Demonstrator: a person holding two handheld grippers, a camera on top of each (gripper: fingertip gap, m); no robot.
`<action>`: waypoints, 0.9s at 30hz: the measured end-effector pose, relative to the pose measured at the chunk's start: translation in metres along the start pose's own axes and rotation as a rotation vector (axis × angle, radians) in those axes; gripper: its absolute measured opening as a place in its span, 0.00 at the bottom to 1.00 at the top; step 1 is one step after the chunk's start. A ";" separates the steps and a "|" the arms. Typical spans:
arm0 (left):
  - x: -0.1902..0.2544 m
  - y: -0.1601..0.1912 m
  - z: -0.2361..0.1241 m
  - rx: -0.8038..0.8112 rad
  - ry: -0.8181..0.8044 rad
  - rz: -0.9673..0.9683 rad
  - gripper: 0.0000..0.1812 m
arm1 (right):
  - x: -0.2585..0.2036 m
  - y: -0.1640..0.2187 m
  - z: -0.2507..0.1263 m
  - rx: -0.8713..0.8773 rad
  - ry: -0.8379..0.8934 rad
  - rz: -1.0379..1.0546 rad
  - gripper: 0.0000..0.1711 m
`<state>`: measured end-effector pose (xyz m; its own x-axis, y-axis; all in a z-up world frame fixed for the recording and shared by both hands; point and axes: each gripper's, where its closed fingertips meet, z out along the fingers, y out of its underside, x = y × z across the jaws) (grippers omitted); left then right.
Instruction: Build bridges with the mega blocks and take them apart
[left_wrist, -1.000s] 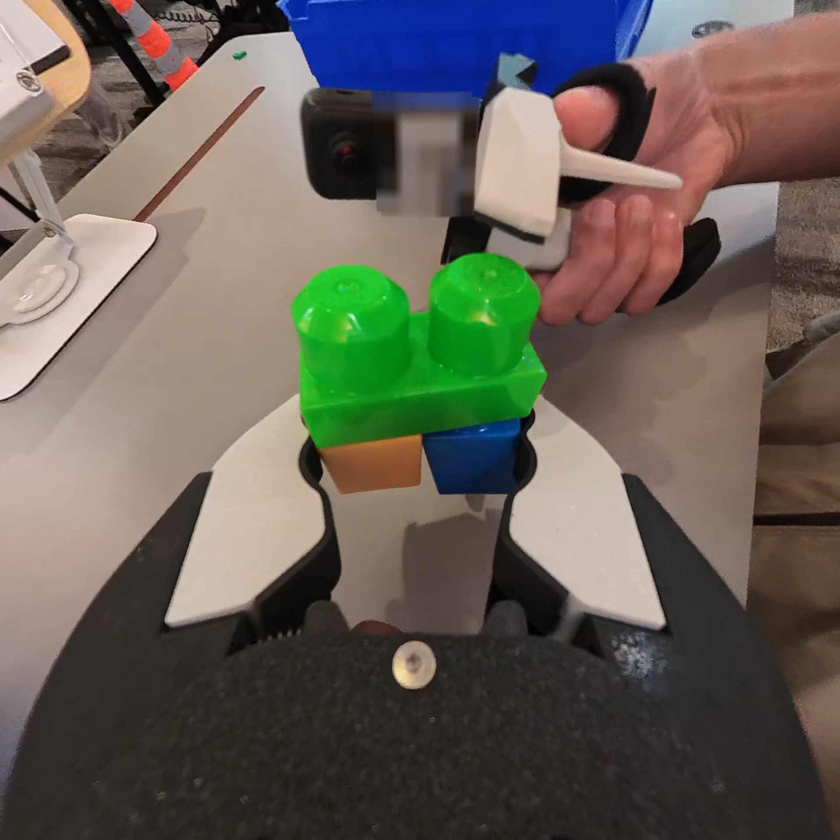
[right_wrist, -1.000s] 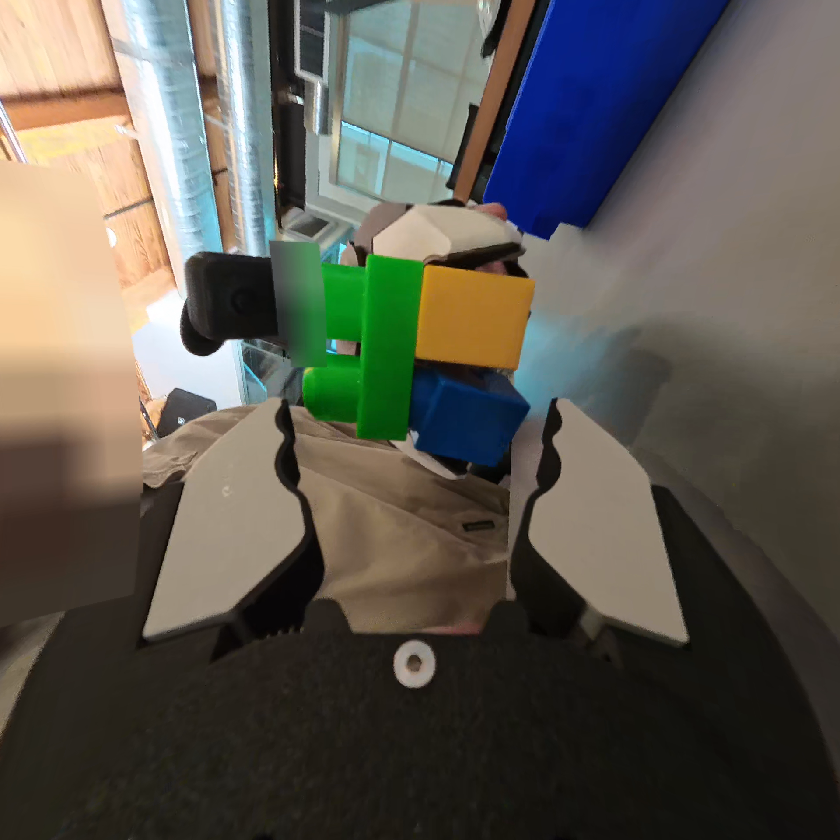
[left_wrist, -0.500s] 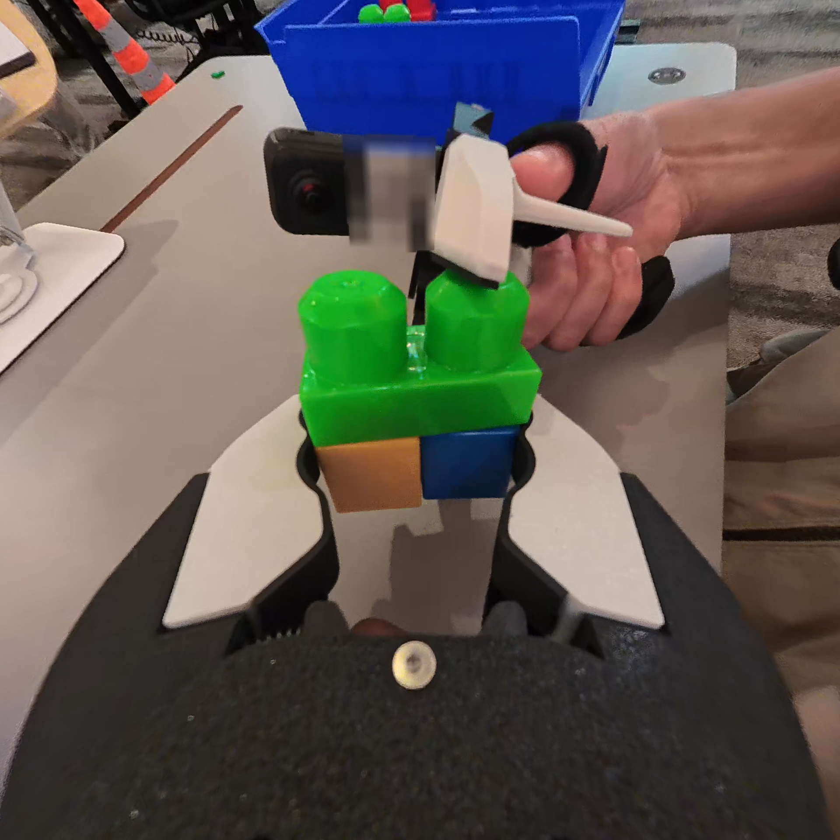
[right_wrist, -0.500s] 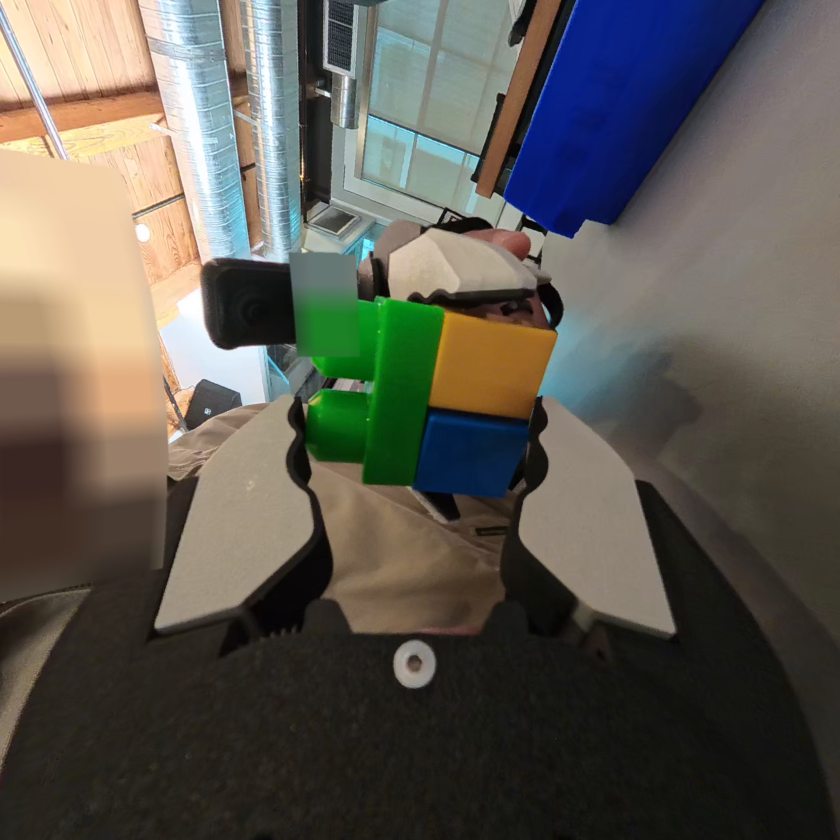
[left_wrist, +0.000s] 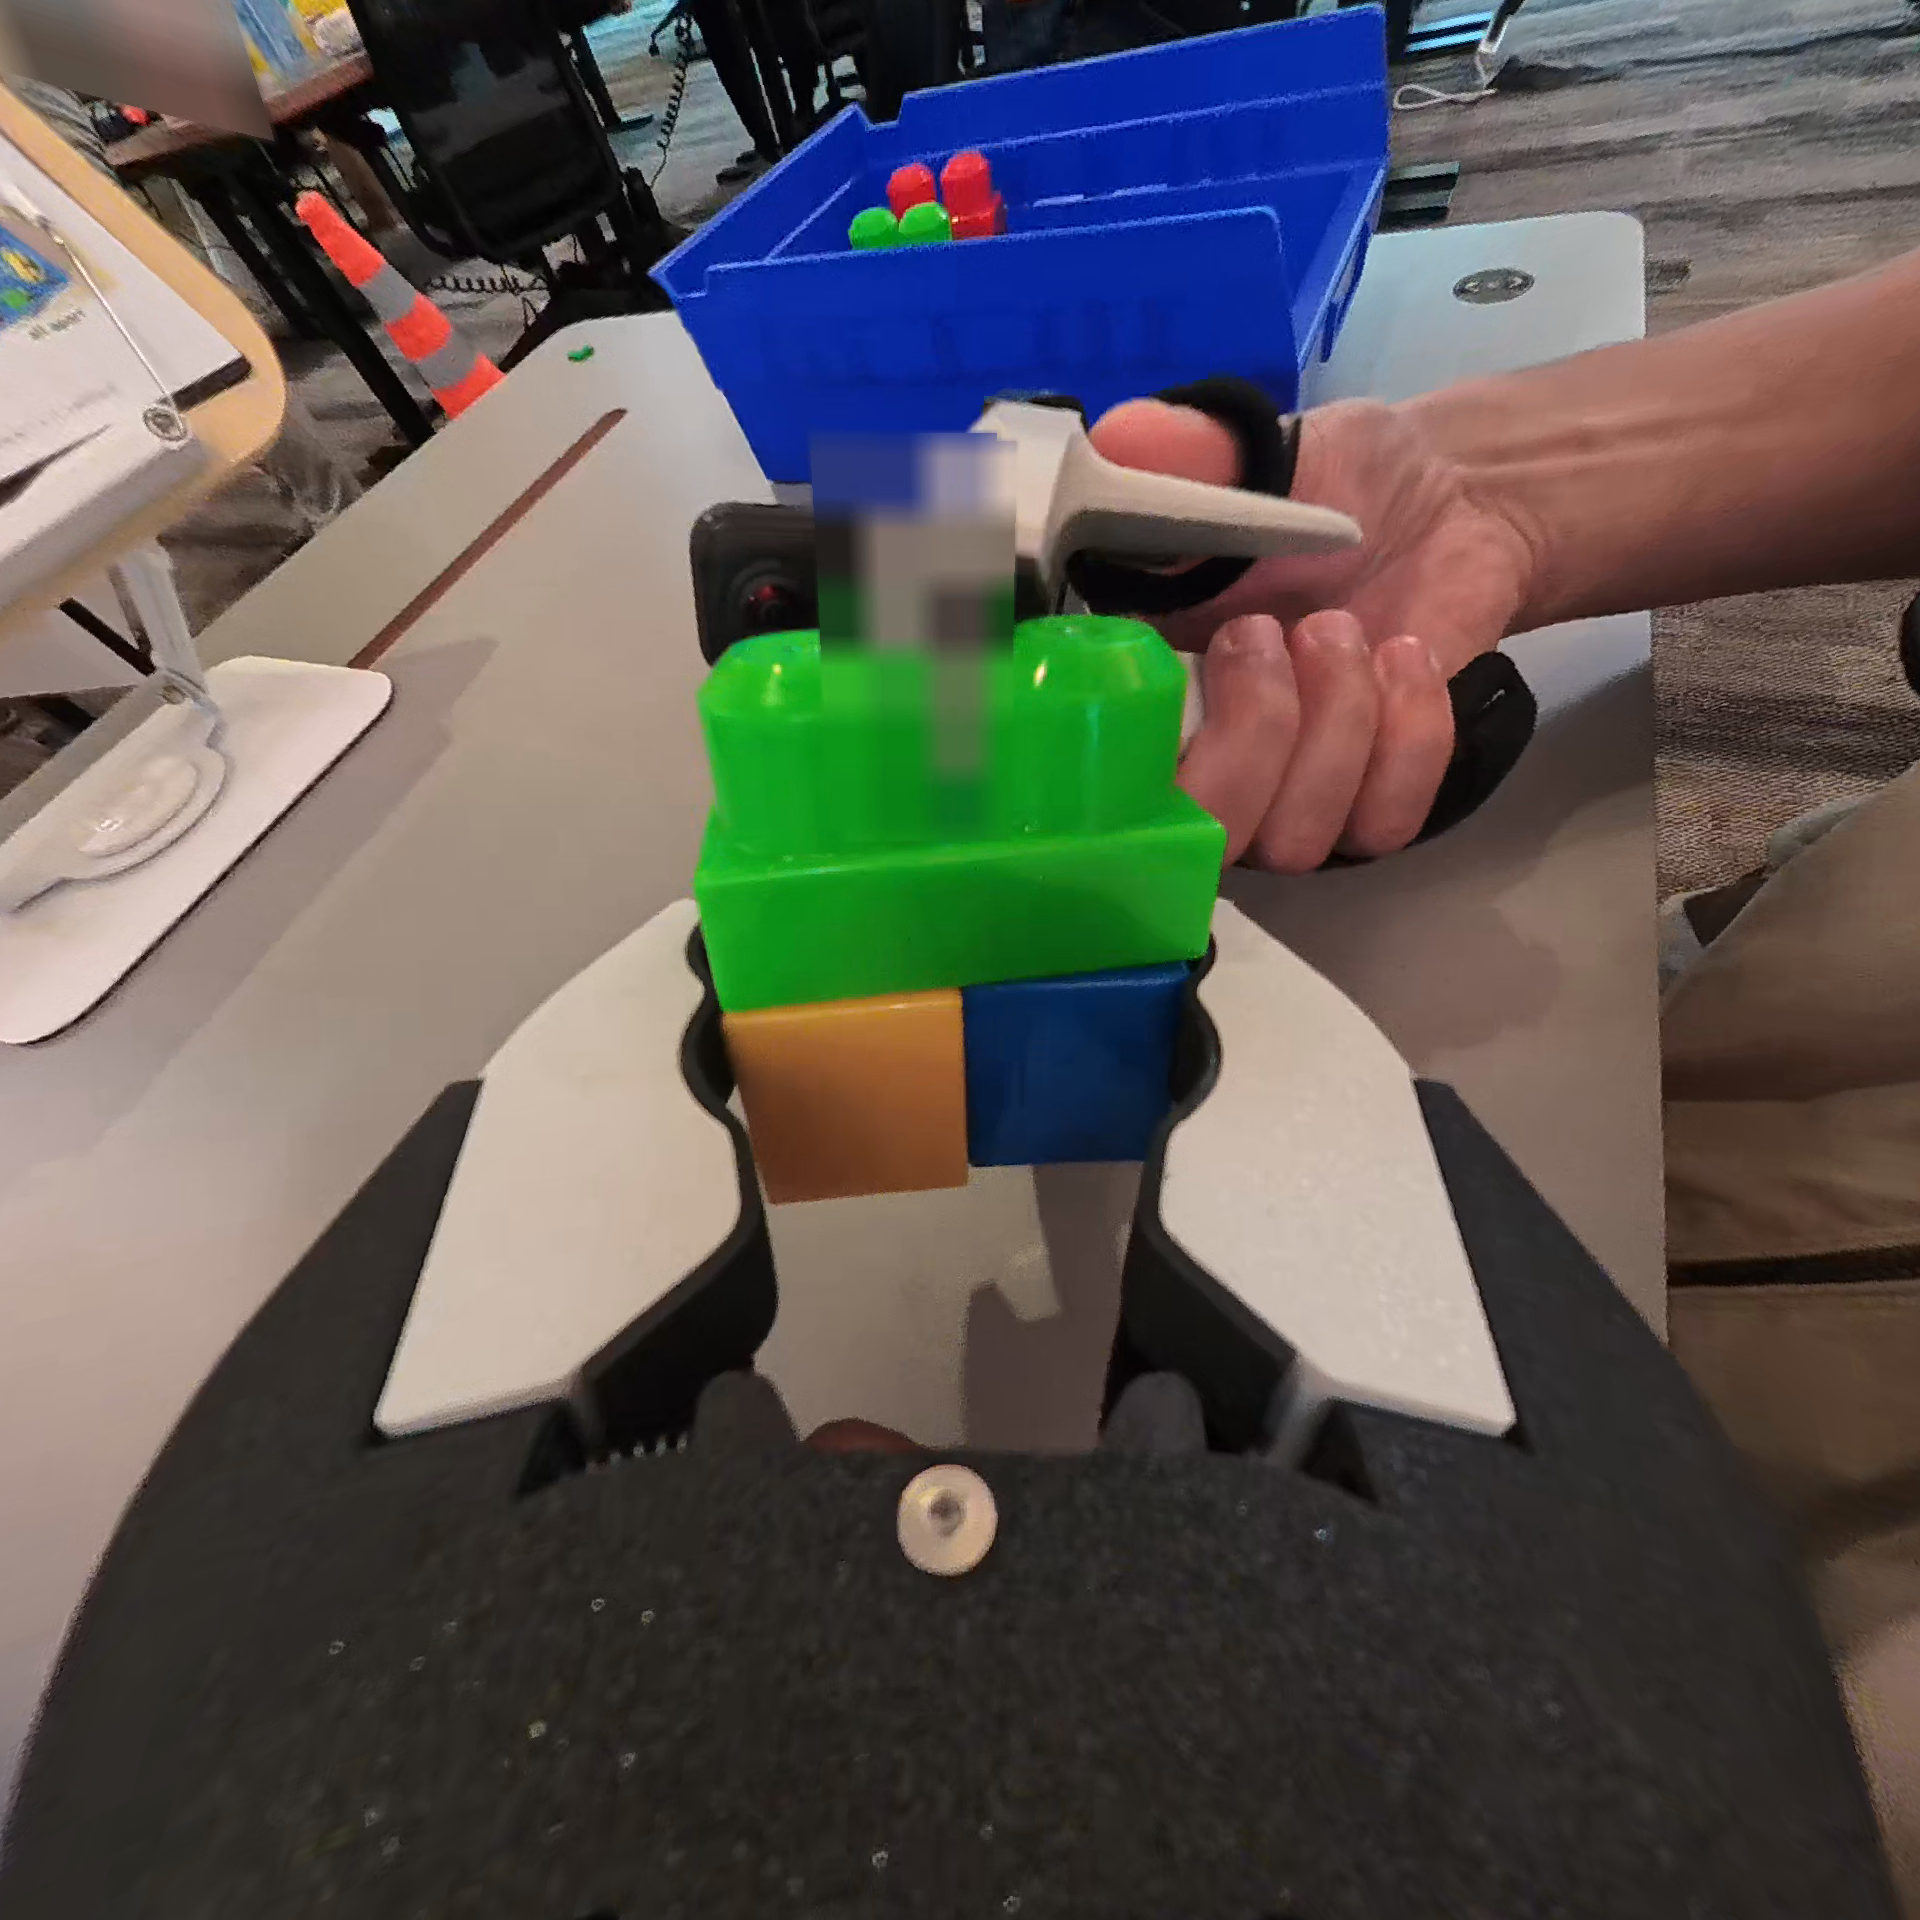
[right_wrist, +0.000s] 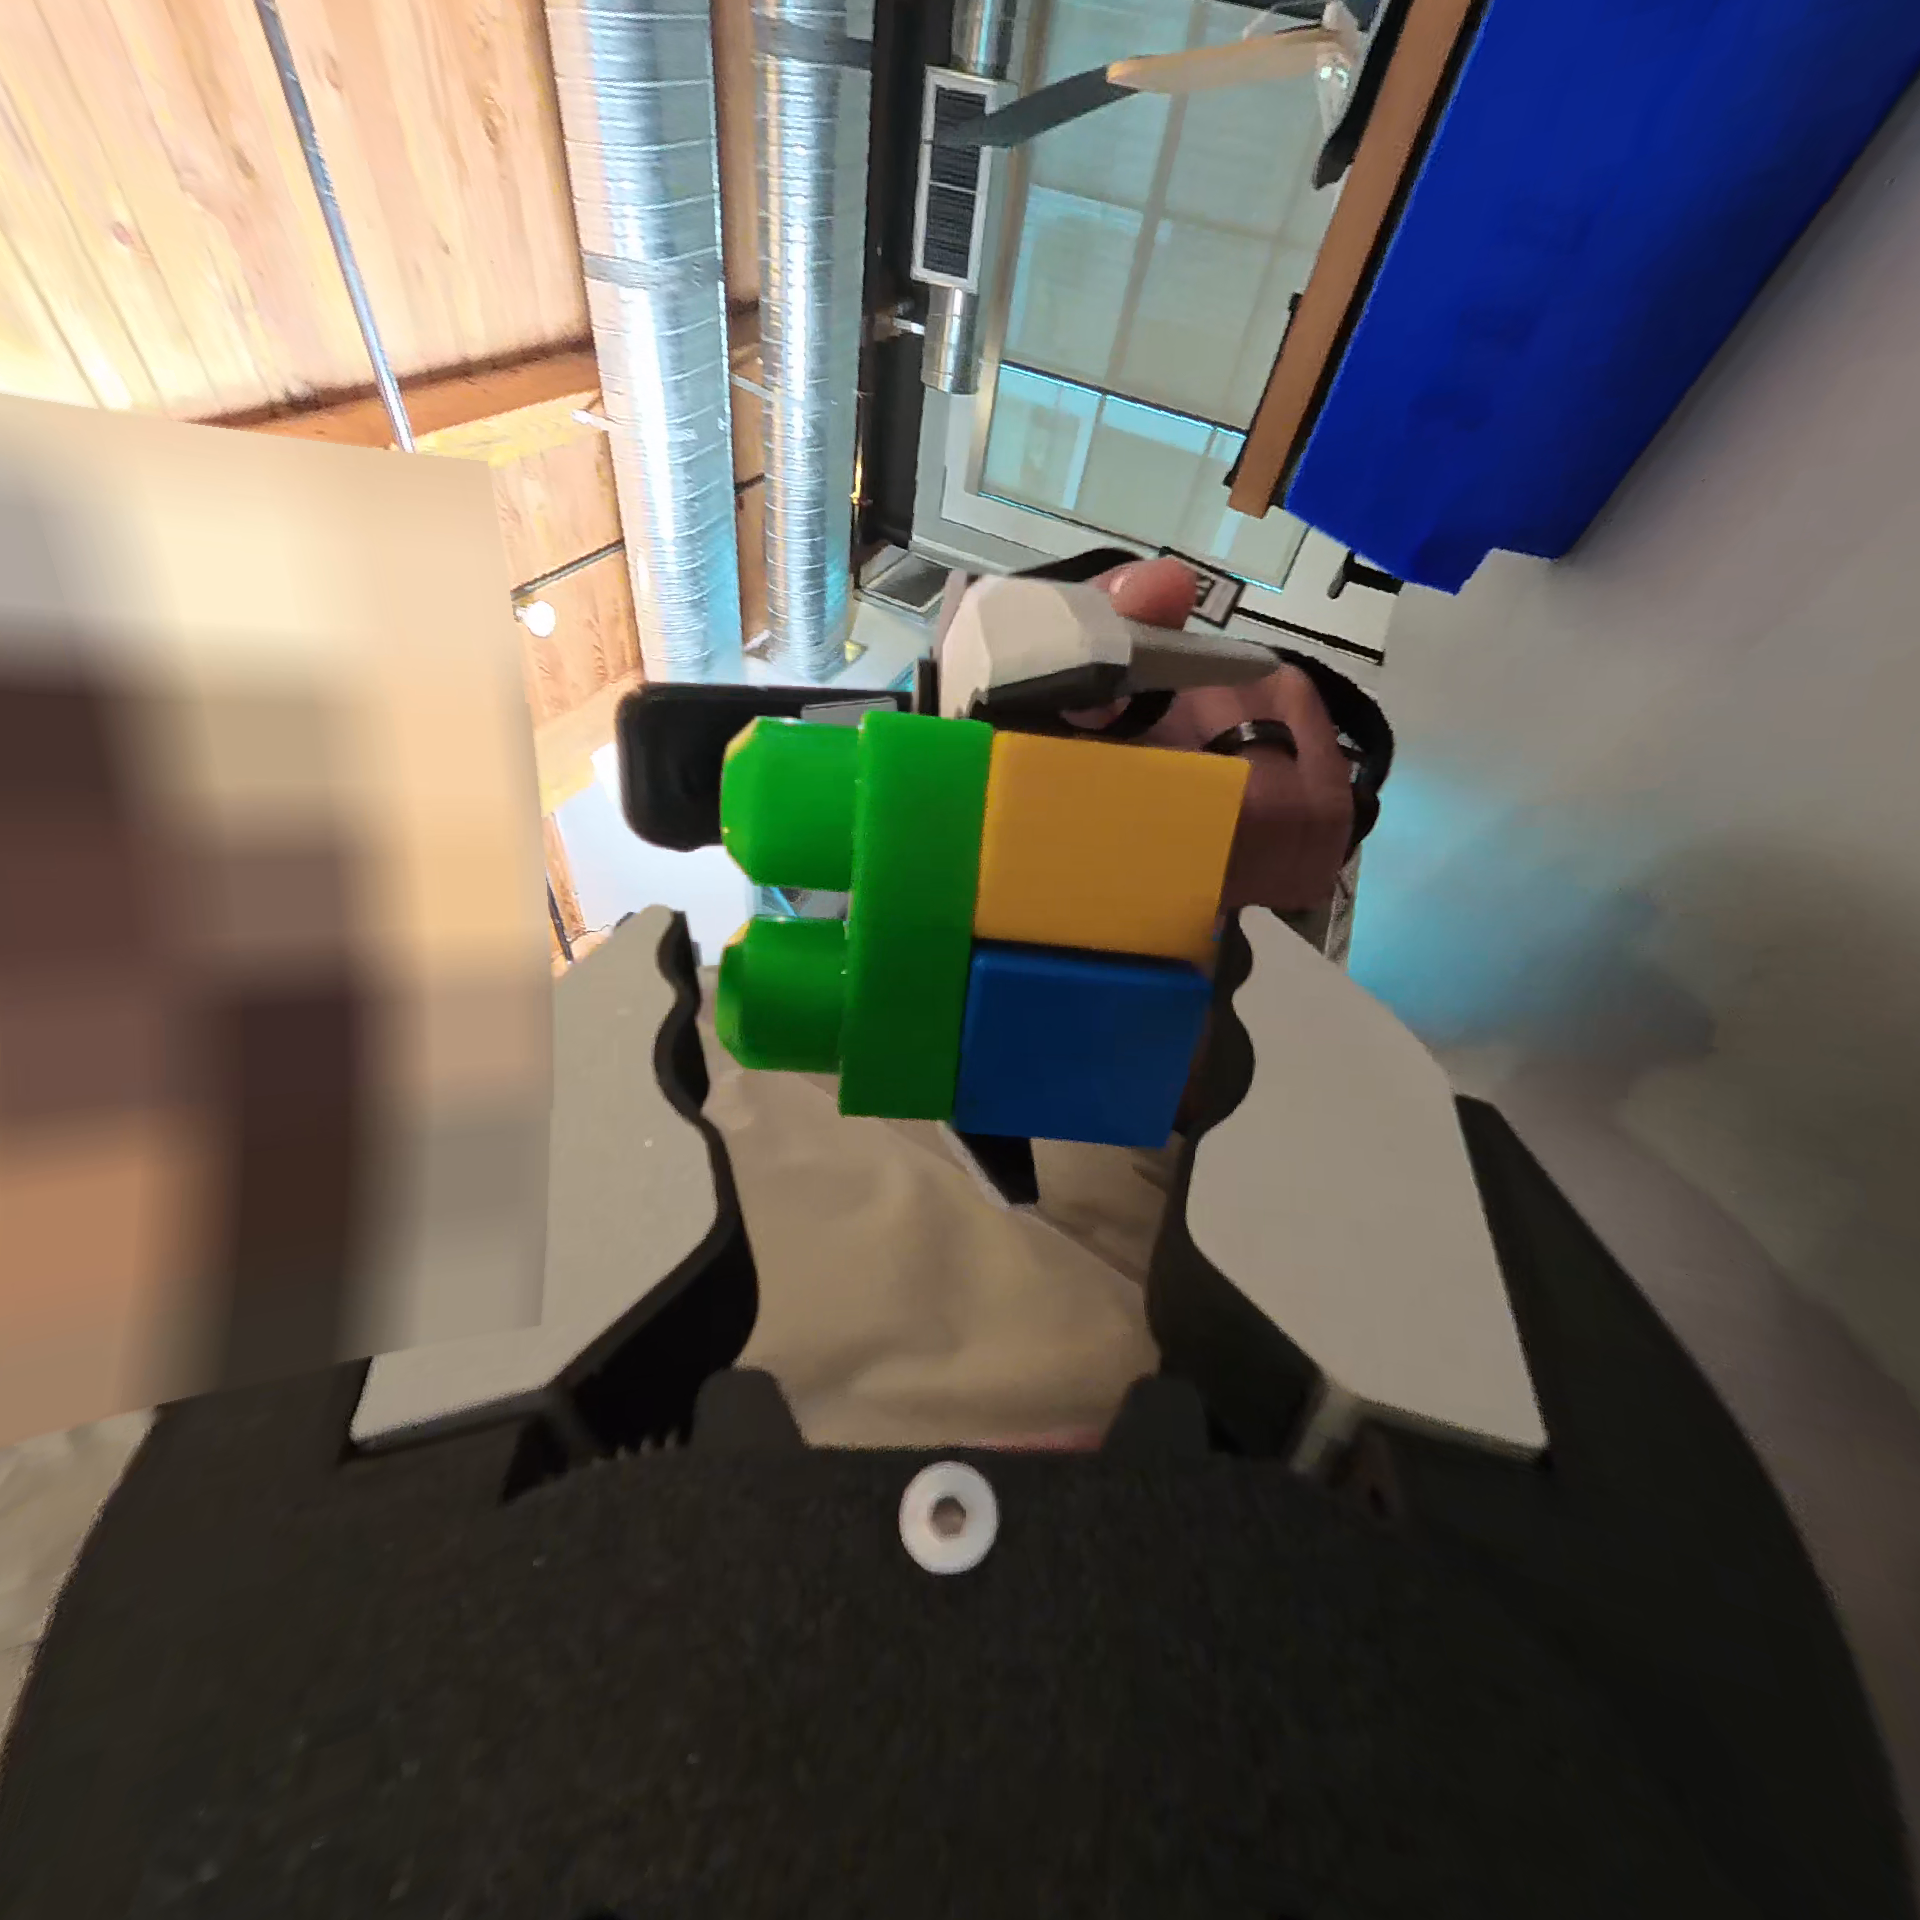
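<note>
- Right now my left jaws (left_wrist: 951, 1039) are clamped on the bottom row of a small bridge: one finger presses the orange block (left_wrist: 852, 1091), the other the blue block (left_wrist: 1070, 1060), and the two sit side by side.
- A green block (left_wrist: 956, 904) with two round studs caps both of them, studs upward in the left wrist view.
- My right jaws (right_wrist: 956, 1023) are rolled sideways and stand wide around the same stack; whether their tips touch it, I cannot tell.
- In the right wrist view the lower green stud lies by one finger and the blue block's base by the other.
- My right hand (left_wrist: 1382, 644) works that gripper's handle just behind the green block.
- Under the bridge runs the grey tabletop (left_wrist: 468, 831).
- Farther back on it stands a blue bin (left_wrist: 1039, 312) holding red and green blocks (left_wrist: 925, 203).
- Off to the left sits a white stand base (left_wrist: 187, 821), and beyond the edge an orange cone (left_wrist: 400, 307).
</note>
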<state>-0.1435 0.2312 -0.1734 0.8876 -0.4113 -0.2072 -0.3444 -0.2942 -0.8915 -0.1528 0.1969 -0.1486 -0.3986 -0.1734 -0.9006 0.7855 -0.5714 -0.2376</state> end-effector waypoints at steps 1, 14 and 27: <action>0.000 0.000 0.000 0.002 -0.003 0.000 0.46 | -0.001 0.002 0.000 -0.003 -0.005 0.002 0.56; 0.006 -0.003 0.004 0.013 -0.002 0.048 0.46 | -0.001 0.022 0.010 -0.064 -0.030 -0.013 0.60; 0.005 0.014 0.005 -0.074 -0.002 0.061 0.49 | 0.001 0.023 0.010 -0.073 0.019 -0.053 0.59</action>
<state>-0.1425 0.2297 -0.1888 0.8648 -0.4289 -0.2611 -0.4197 -0.3316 -0.8449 -0.1406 0.1754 -0.1515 -0.4317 -0.1288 -0.8928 0.7963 -0.5193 -0.3101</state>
